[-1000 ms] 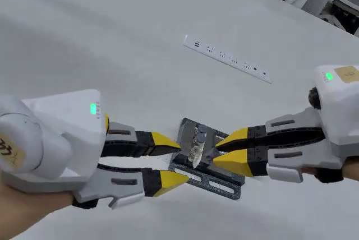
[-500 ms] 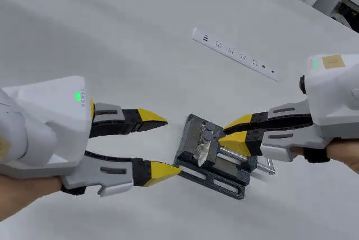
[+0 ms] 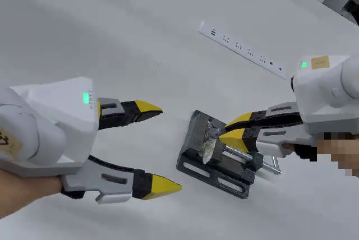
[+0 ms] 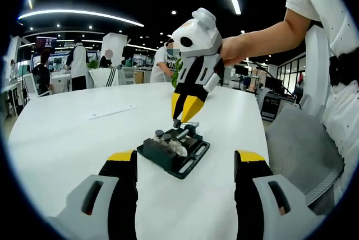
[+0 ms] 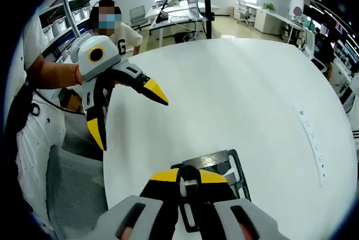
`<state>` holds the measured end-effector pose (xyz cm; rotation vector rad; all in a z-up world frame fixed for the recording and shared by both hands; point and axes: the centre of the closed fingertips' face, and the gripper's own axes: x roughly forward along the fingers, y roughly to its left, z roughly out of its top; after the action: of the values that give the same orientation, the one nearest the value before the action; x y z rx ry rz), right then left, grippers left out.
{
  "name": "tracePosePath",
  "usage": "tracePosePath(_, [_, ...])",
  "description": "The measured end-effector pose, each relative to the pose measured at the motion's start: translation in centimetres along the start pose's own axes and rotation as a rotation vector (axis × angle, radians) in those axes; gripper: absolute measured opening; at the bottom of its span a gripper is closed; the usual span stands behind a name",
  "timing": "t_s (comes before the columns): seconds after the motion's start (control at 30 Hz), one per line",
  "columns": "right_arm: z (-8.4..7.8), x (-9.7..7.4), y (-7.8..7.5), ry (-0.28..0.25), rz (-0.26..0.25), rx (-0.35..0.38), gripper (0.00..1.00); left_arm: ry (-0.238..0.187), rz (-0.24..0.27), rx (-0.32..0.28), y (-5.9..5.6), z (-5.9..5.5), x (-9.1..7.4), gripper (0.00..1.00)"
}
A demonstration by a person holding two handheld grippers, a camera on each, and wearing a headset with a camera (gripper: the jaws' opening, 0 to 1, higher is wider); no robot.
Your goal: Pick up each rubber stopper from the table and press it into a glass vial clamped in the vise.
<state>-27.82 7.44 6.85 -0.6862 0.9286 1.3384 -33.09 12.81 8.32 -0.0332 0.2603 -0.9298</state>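
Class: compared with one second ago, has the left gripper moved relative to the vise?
Yes. The left gripper has drawn back leftward from the vise; its jaws stand clear of it and wider apart.

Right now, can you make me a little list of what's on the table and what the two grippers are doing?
Table: white table
Vise: dark vise, sitting on the table
Glass vial: clear glass vial, clamped in the vise
Rubber stopper: dark rubber stopper, between the right gripper's tips, over the vise
Right gripper: right gripper looks shut on the rubber stopper, tips at the top of the vise
Left gripper: left gripper wide open, holding nothing, beside the vise
Power strip: white power strip, lying farther back
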Motion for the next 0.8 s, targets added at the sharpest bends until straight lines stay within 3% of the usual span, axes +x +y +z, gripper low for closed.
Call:
tracePosePath(0.4, [-1.5,2.0,-0.8,0.088,-0.020,-0.051,0.06,0.005,-0.008,-0.012,0.1,-0.8,-0.2,0.83])
tracePosePath(0.8, [-2.1,2.6,-1.0,0.105,-0.020,-0.047,0.06,0.005,-0.010,-0.021,0.0,-1.1,-0.4,0.84])
